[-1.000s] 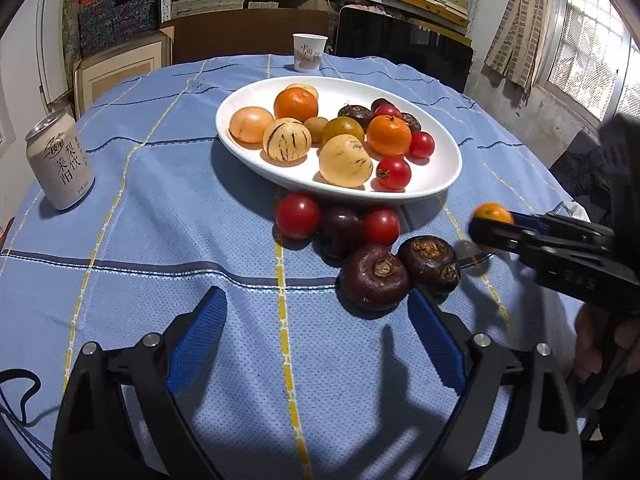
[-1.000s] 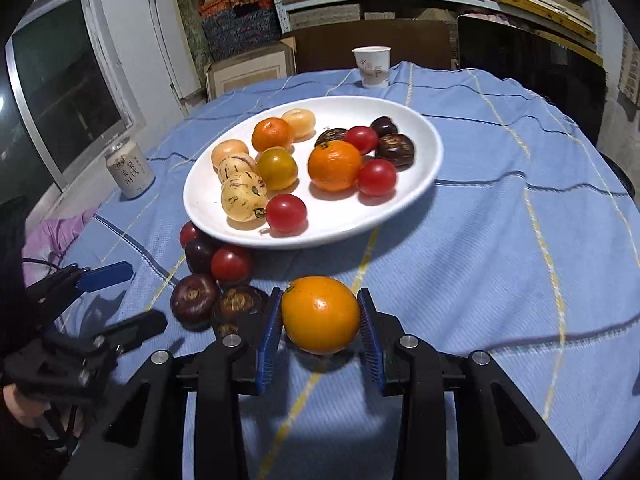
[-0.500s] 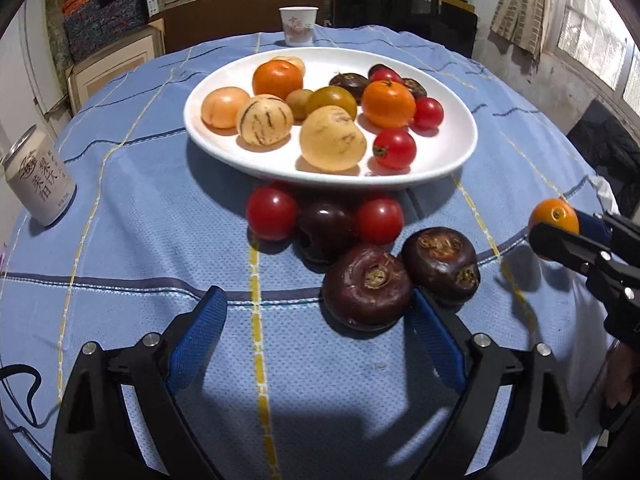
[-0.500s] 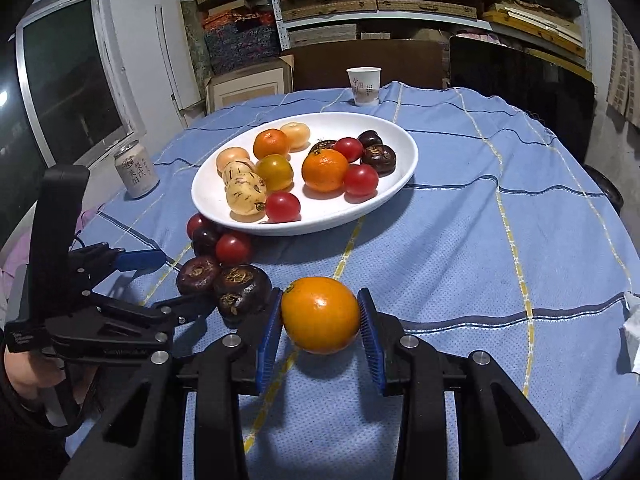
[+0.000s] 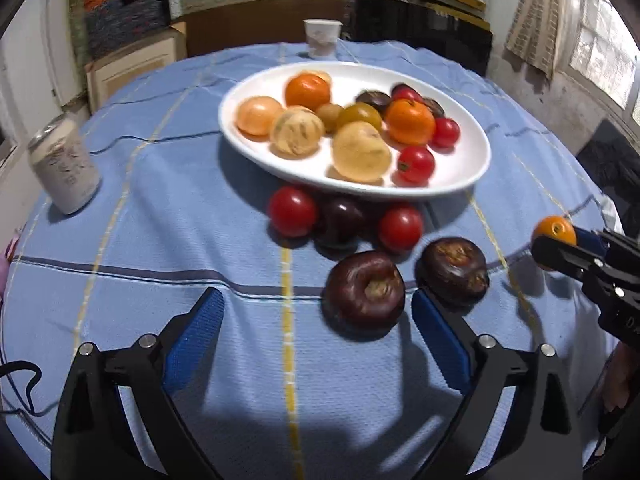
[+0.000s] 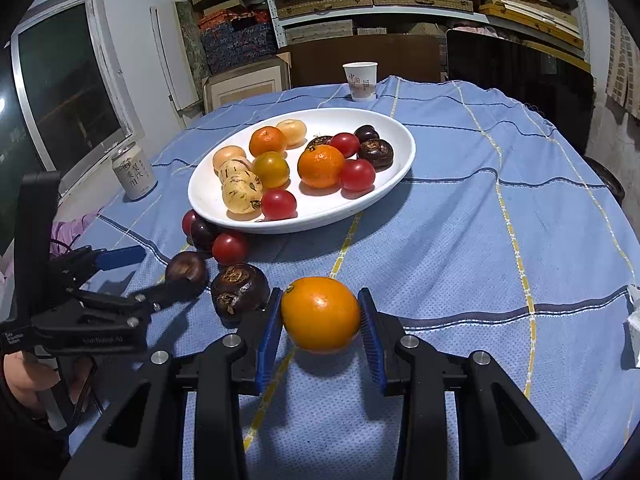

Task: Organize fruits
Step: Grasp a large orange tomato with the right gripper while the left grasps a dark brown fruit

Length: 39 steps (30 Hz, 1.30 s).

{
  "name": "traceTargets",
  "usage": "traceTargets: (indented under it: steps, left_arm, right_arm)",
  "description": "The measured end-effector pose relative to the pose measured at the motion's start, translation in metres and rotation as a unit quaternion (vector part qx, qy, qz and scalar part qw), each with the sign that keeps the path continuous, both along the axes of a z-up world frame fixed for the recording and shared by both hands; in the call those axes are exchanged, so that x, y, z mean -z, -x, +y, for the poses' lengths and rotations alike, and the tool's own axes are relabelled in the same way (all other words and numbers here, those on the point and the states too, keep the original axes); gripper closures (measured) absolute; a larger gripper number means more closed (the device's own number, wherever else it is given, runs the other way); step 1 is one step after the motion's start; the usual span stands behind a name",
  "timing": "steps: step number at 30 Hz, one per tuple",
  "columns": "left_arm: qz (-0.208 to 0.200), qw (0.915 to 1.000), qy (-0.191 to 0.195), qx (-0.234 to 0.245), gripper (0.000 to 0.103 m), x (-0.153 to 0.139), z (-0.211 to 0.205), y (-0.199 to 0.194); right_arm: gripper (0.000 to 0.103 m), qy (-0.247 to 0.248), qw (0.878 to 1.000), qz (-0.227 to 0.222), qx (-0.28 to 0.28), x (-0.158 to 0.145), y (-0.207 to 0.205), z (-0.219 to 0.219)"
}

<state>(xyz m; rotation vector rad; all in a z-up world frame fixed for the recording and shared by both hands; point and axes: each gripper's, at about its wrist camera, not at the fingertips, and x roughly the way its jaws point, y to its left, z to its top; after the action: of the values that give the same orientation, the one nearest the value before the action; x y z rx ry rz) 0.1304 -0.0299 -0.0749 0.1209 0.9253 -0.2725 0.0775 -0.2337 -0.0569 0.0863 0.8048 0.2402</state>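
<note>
A white oval plate (image 5: 472, 176) (image 6: 396, 168) holds oranges, tomatoes, pale melons and dark fruits. In front of it on the blue cloth lie two red tomatoes (image 5: 293, 211), a dark plum and two dark brown fruits (image 5: 364, 289) (image 6: 239, 289). My left gripper (image 5: 318, 322) (image 6: 152, 276) is open, its jaws just short of the nearer brown fruit. My right gripper (image 6: 320, 316) is shut on an orange (image 6: 320, 314) (image 5: 554, 231) and holds it low over the cloth, right of the loose fruits.
A drink can (image 5: 64, 168) (image 6: 134, 176) stands at the table's left edge. A paper cup (image 5: 321, 38) (image 6: 361, 81) stands behind the plate. Shelves and boxes line the back wall.
My left gripper has moved forward and lower toward the nearer brown fruit. My right gripper has kept the orange and drawn back from the plate.
</note>
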Motion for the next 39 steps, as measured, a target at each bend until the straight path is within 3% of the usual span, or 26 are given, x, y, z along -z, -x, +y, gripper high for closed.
traceTargets:
  steps: [4,10,17,25,31,33,39]
  left_arm:
    - [0.019,0.9998,0.0,0.003,0.01,0.007,-0.006,-0.008]
    - [0.012,0.9999,0.003,-0.001,0.016,0.006,-0.005,-0.008]
    - [-0.003,0.9999,-0.005,0.014,0.049,0.004,-0.01,-0.003]
    - [-0.003,0.9999,-0.002,0.015,0.05,0.003,-0.009,-0.003]
    - [-0.001,0.9997,-0.002,0.023,0.043,0.004,-0.013,-0.001]
    - [-0.001,0.9997,0.012,0.02,0.055,0.002,-0.009,-0.002]
    - [0.002,0.9995,0.015,0.027,0.056,0.003,-0.009,-0.001]
  right_arm:
    - [0.065,0.002,1.0,0.0,-0.003,0.001,0.0,0.001]
    - [0.065,0.0,1.0,0.004,-0.003,0.001,0.0,0.001]
    - [0.065,-0.002,1.0,0.001,-0.001,0.001,0.001,0.0]
    - [0.065,-0.003,1.0,0.001,-0.001,0.001,0.0,0.0]
    - [0.065,-0.003,1.0,0.001,0.0,0.001,0.0,0.0]
    - [0.065,-0.005,1.0,0.001,0.0,0.001,0.0,-0.001]
    - [0.065,-0.007,1.0,0.001,0.003,0.001,0.0,-0.003]
